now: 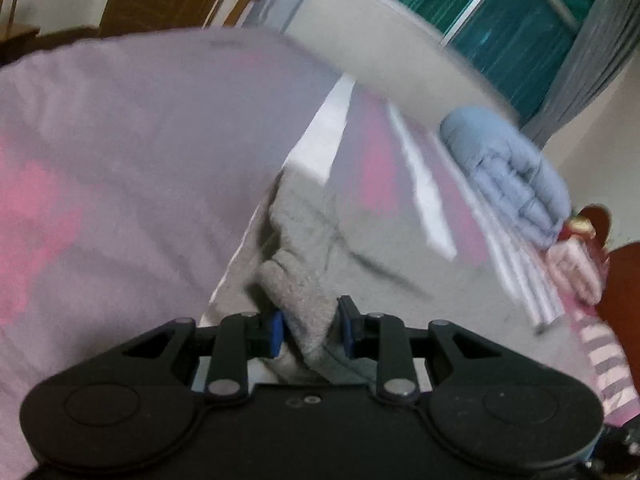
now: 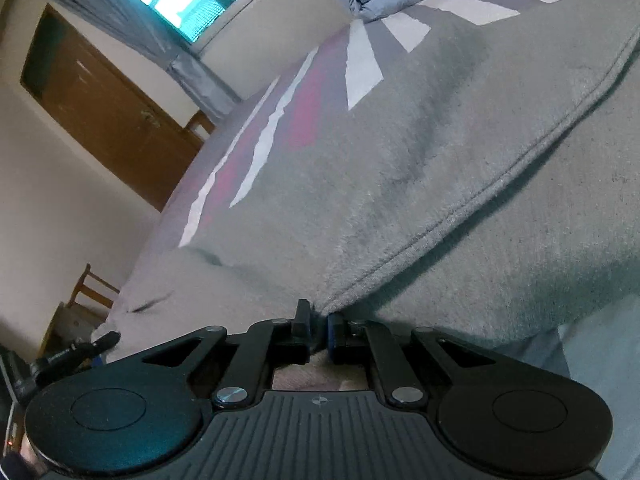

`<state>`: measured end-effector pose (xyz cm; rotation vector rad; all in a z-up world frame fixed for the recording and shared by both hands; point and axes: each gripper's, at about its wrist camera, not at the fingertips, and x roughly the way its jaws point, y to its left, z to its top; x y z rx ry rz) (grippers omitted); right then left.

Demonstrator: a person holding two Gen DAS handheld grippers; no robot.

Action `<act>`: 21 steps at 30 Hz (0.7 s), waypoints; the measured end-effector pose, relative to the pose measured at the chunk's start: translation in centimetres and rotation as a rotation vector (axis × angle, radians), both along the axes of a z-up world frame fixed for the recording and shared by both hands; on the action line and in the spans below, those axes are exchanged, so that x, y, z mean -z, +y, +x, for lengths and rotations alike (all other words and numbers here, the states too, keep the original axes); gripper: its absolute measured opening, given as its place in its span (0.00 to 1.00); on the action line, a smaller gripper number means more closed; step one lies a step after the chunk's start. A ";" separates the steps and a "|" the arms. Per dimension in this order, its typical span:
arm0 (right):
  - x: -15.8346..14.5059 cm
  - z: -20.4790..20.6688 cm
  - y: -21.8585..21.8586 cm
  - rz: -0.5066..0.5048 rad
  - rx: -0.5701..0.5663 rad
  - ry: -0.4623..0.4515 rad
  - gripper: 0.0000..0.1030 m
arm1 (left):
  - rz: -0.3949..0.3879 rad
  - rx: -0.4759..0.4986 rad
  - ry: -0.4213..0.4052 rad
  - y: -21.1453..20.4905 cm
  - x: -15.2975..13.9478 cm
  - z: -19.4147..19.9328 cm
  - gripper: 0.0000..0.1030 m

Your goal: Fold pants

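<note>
Grey fleece pants (image 2: 420, 168) lie spread over a bed with a pink, white and lilac striped cover (image 2: 304, 92). A stitched seam runs diagonally across them in the right wrist view. My right gripper (image 2: 319, 334) is shut on a pinched corner of the grey cloth at the seam's lower end. In the left wrist view a bunched fold of the same pants (image 1: 308, 280) rises between the blue pads, and my left gripper (image 1: 311, 330) is shut on it. That view is blurred.
A light blue puffy jacket (image 1: 508, 172) lies at the far side of the bed (image 1: 100, 160). Beyond it are a window with grey curtains (image 1: 592, 52), a brown door (image 2: 108, 112) and wooden chairs (image 2: 90, 292). A doll-like object (image 1: 576, 252) sits at the right edge.
</note>
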<state>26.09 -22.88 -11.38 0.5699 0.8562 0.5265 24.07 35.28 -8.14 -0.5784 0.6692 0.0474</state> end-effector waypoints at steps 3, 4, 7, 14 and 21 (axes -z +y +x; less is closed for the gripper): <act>-1.1 0.1 -0.8 0.053 0.011 0.026 0.08 | -0.065 -0.025 -0.030 0.5 -0.1 -0.6 0.28; -1.8 0.0 -1.1 0.049 0.011 0.012 0.11 | -0.094 -0.036 -0.041 0.8 -0.4 -1.0 0.32; -3.9 -0.2 -2.1 0.037 0.007 -0.038 0.17 | -0.066 -0.144 -0.092 1.2 -1.9 -3.5 0.77; -4.7 -0.4 -7.8 0.085 0.175 -0.053 0.18 | 0.008 -0.110 -0.118 -4.4 -4.3 -6.1 0.71; -4.1 2.7 -11.4 0.198 0.306 0.036 0.41 | 0.165 -0.141 0.045 -13.2 -1.4 -3.8 0.73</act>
